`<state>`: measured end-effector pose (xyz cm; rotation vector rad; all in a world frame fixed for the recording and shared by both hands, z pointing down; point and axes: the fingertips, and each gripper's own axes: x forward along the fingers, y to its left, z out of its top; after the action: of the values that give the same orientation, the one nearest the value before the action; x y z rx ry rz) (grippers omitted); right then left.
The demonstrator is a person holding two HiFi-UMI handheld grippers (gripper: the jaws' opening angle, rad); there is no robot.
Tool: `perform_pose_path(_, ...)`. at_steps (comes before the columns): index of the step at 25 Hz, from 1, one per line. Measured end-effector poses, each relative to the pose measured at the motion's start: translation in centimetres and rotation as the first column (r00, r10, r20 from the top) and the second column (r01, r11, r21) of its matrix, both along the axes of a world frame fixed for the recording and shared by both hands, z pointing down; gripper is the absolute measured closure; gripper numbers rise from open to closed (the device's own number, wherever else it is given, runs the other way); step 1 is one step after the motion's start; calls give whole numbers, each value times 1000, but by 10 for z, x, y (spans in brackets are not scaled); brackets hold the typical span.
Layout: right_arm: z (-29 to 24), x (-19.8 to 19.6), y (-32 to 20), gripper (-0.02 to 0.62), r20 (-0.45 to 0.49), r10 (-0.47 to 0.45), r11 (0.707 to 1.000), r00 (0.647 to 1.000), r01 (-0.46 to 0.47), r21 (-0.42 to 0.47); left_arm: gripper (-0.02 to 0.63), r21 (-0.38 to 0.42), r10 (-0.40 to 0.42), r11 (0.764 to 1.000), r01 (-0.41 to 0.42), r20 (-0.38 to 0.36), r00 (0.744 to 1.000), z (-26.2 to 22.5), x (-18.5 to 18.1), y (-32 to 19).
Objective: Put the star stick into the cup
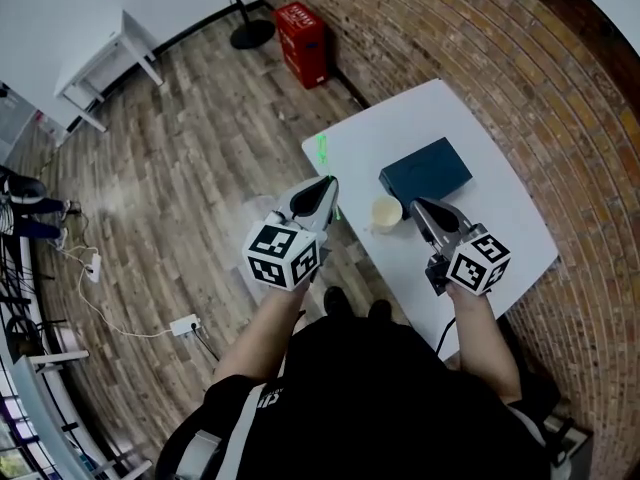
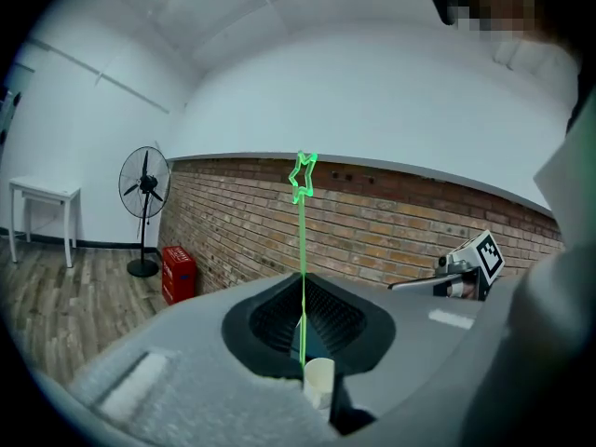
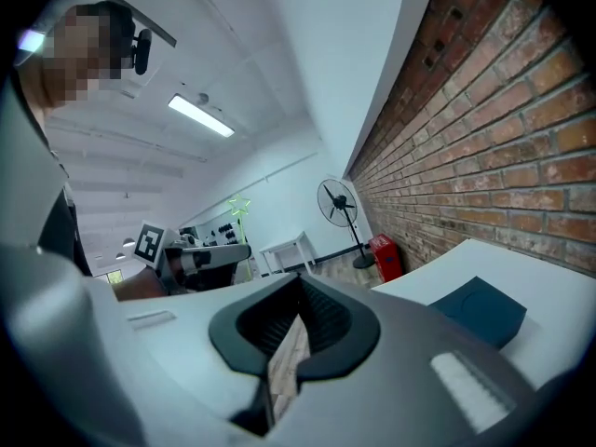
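Observation:
A thin green star stick [image 1: 323, 154] stands between the jaws of my left gripper [image 1: 328, 193], which is shut on its lower end. In the left gripper view the stick [image 2: 302, 250] rises upright, with its star at the top. Past the jaws, low down, I see the cream cup [image 2: 318, 378]. This cup [image 1: 385, 213] stands on the white table [image 1: 500, 218] between both grippers, just right of the stick's lower end. My right gripper [image 1: 418, 208] hovers right beside the cup, shut with nothing in it. In its own view the right gripper [image 3: 293, 329] shows only floor through a narrow slit.
A dark blue box [image 1: 425, 173] lies on the table just behind the cup. On the wooden floor stand a red crate [image 1: 305, 43], a fan [image 1: 245, 28] and a small white table [image 1: 105, 63]; a power strip [image 1: 185, 325] with cables lies at left. Brick runs along the right.

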<state>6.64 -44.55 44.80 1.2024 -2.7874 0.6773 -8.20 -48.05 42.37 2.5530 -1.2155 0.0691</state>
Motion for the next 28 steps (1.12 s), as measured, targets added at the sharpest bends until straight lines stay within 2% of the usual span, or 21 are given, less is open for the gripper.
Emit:
perform_pose_path(4, 11, 20, -11, 595, 6, 25, 999, 1000, -25, -21, 594, -9, 30, 1000, -30, -7, 1000, 8, 28, -17)
perform_pose_path(11, 53, 38, -6, 595, 11, 46, 992, 999, -45, -116, 594, -33, 107, 994, -108, -8, 994, 34, 79, -31)
perform_pose_path(18, 78, 45, 7, 595, 19, 67, 983, 998, -63, -170, 594, -85, 148, 985, -148, -7, 989, 71, 106, -36)
perform_pose_path(25, 79, 58, 9, 595, 29, 80, 982, 996, -74, -173, 594, -129, 170, 978, -166, 19, 985, 107, 127, -37)
perform_pose_path(28, 81, 62, 11, 595, 32, 85, 981, 996, -79, -178, 594, -172, 169, 971, -164, 14, 986, 126, 133, -39)
